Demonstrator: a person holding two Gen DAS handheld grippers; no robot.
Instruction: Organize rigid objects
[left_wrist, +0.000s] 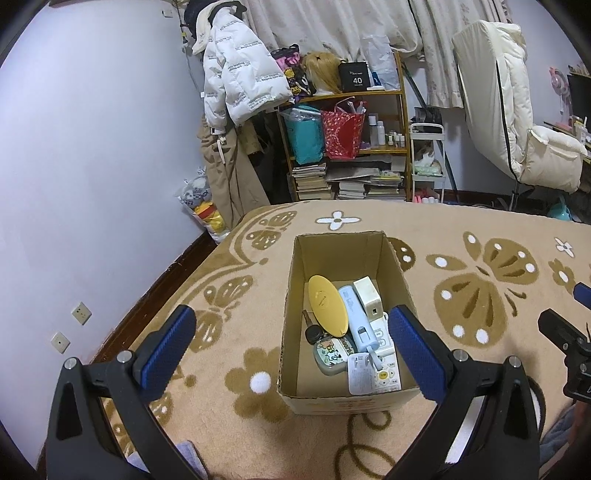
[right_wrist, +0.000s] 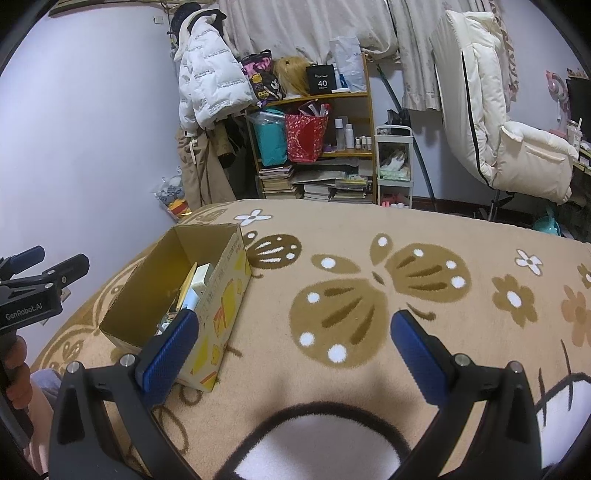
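While spread wide, left gripper (left_wrist: 291, 341) over cardboard box (left_wrist: 295, 314).

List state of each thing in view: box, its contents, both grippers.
cardboard box: open-topped, upright on the blanket
yellow oval lid: in box, leaning on the left wall
light blue tube: lying flat in box
white charger block: in box, at the far end
left gripper: open, empty, above the box
right gripper: open, empty, over bare blanket
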